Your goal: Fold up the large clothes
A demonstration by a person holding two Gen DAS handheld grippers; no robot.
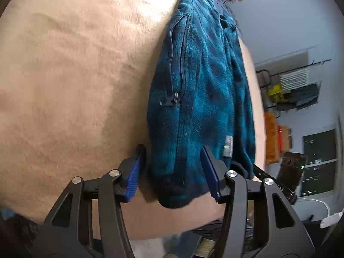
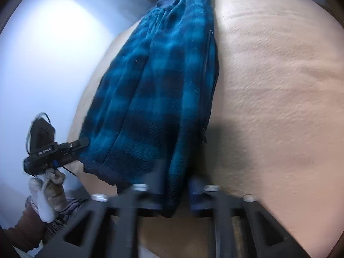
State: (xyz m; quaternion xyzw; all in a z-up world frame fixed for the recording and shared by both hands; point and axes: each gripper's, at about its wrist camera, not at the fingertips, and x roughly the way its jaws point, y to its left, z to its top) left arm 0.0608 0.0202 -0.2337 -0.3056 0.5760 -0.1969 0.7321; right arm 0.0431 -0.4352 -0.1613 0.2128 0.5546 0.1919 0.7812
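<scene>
A blue plaid fleece jacket [image 1: 200, 99] is seen folded into a long narrow strip on the tan surface [image 1: 71, 81] — lengthwise folds judged done, the crosswise fold left. Its near hem is straddled by the left hand-held gripper [image 1: 172, 172], spread wide, and the right hand-held gripper [image 2: 174, 190], apparently unclosed.

Tan fuzzy blanket [image 1: 64, 86] underneath; cluttered wire shelf [image 1: 301, 86] by pale wall [image 2: 43, 64].
</scene>
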